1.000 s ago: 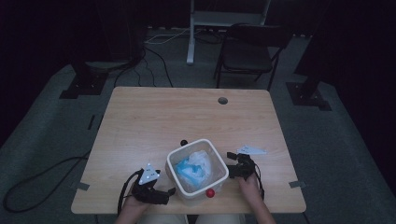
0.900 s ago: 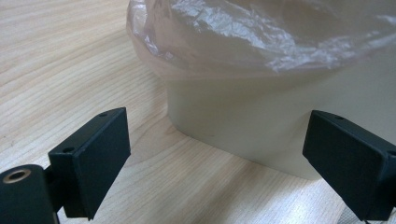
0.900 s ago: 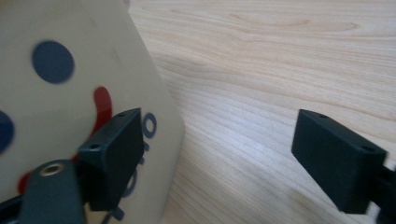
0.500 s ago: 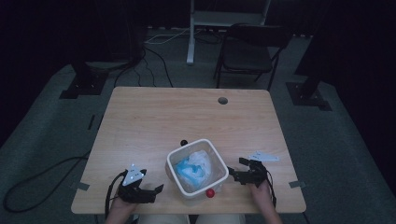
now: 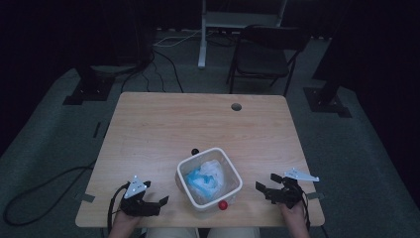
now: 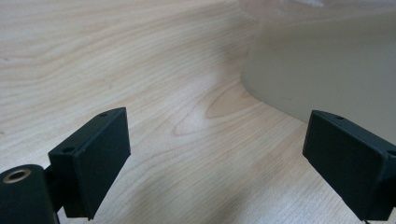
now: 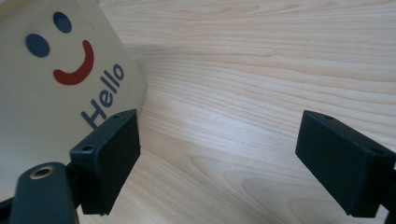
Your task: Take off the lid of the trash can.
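At the near edge of the table (image 5: pixel 148 129), the left gripper (image 5: pixel 159 202) is held low by a hand (image 5: pixel 123 224), with its jaws spread wide and nothing between them. The right gripper (image 5: pixel 261 189) is held the same way at the other side, jaws wide apart and empty. Between the two grippers, apart from both, the white container (image 5: pixel 233 171) is placed, with blue and white material (image 5: pixel 204 179) inside. A smiley face and the word "Hello" (image 7: pixel 102 95) are seen on its wall. A small red object (image 5: pixel 223 204) is seen at its near wall, a small black one (image 5: pixel 195 150) at its far side.
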Demonstrator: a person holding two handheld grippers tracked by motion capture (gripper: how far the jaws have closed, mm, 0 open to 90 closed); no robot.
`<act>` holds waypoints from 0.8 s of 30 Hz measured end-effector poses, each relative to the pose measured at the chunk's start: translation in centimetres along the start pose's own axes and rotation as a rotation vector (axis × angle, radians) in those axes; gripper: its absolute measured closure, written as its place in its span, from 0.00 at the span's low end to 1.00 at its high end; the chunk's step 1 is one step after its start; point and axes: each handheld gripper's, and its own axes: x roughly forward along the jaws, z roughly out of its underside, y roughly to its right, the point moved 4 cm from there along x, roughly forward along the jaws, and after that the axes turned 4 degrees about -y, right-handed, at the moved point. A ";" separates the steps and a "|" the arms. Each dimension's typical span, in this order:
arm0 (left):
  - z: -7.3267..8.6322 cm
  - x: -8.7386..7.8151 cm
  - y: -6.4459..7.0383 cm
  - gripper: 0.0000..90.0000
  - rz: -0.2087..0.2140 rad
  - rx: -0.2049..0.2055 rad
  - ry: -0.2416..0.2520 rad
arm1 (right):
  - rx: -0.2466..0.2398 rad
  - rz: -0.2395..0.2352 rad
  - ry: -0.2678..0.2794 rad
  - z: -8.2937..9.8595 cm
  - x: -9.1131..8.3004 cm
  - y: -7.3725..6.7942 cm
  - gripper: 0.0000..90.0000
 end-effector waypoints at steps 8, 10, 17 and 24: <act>0.0 0.0 -0.3 0.09 -0.018 -0.010 0.006 | 0.008 -0.058 0.058 -2.4 -2.9 -0.7 0.14; 0.0 0.1 -0.3 0.09 -0.017 -0.010 0.004 | -0.002 -0.065 0.058 -2.9 -3.3 -1.1 0.15; 0.1 0.1 -0.3 0.09 -0.019 -0.011 -0.003 | -0.030 -0.098 0.088 -5.3 -3.9 -3.1 0.15; 0.2 0.3 -0.2 0.09 -0.007 -0.002 -0.014 | -0.074 -0.121 0.104 -7.6 -4.1 -4.4 0.15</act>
